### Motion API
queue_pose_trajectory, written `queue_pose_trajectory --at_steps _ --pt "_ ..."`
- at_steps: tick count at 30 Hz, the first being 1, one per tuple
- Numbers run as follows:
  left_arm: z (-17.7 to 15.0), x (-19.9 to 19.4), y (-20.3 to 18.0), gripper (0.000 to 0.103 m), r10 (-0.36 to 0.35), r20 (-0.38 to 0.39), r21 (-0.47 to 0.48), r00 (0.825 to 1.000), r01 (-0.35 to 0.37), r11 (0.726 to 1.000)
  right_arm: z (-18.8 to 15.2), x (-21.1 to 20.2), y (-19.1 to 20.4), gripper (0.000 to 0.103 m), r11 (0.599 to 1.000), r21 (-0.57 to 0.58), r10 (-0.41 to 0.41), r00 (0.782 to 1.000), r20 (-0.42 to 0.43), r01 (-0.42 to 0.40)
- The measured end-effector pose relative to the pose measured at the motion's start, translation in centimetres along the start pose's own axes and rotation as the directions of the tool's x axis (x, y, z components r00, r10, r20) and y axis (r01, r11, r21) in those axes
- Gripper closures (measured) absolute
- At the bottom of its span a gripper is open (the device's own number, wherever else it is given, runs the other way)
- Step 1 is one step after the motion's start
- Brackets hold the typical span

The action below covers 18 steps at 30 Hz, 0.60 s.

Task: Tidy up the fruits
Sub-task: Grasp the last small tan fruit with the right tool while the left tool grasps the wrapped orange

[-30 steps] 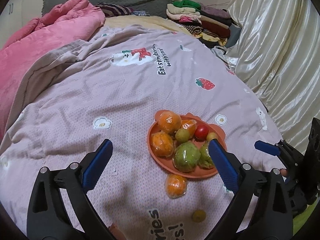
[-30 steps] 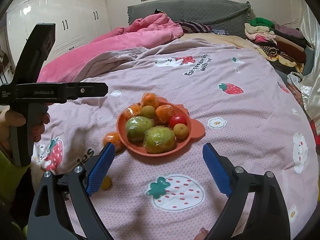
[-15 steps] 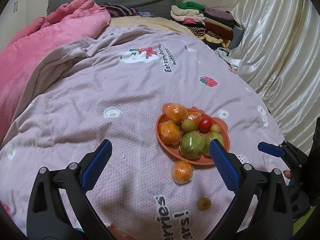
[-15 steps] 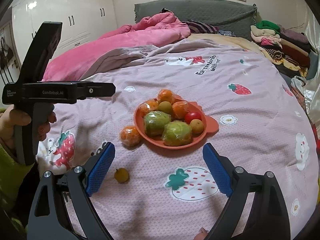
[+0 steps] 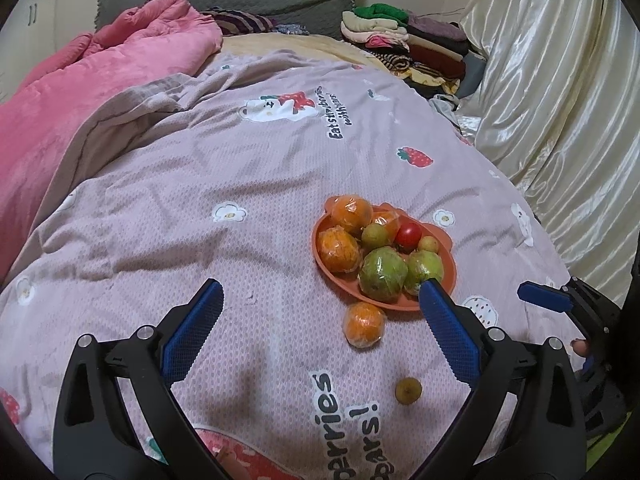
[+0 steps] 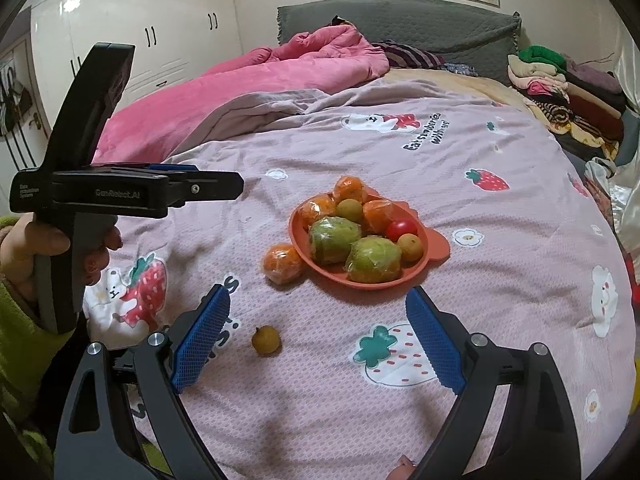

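Observation:
An orange plate [image 5: 450, 280] [image 6: 298, 236] on the bedspread holds wrapped oranges, two wrapped green fruits [image 5: 382, 274] [image 6: 374, 260], a red tomato [image 5: 409, 235] [image 6: 401, 229] and small yellow-green fruits. One wrapped orange [image 5: 363, 324] [image 6: 283, 263] lies on the cover just beside the plate. A small yellow fruit [image 5: 408, 390] [image 6: 266, 340] lies nearer to me. My left gripper [image 5: 320, 316] is open and empty, short of the plate. My right gripper [image 6: 318, 328] is open and empty too, with the small yellow fruit just ahead of its left finger.
The pink strawberry-print bedspread [image 5: 260, 168] covers the bed. A pink duvet [image 5: 80, 92] is bunched at the left, folded clothes [image 5: 404, 36] are stacked at the far right, and a cream curtain [image 5: 560, 100] hangs along the right. A hand [image 6: 24, 248] holds the left gripper's handle.
Both grippers have pulled back from the plate, which now sits farther off in both views. The small yellow fruit has come out from behind the right gripper's left finger. Both stay open.

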<state>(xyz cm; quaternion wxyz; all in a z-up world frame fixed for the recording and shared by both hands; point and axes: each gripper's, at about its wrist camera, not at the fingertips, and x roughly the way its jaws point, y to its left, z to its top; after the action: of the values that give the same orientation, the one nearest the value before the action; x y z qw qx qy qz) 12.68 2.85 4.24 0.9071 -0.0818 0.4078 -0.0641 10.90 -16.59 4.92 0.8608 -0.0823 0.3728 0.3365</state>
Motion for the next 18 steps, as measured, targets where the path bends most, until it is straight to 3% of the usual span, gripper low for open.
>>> queue_pose_trajectory --at_steps 18 --pt "-1.8 0.6 -0.6 0.011 0.017 -0.043 0.027 0.999 -0.016 0.999 -2.1 1.1 1.9 0.014 0.999 -0.022 0.036 0.998 -0.048 -0.037"
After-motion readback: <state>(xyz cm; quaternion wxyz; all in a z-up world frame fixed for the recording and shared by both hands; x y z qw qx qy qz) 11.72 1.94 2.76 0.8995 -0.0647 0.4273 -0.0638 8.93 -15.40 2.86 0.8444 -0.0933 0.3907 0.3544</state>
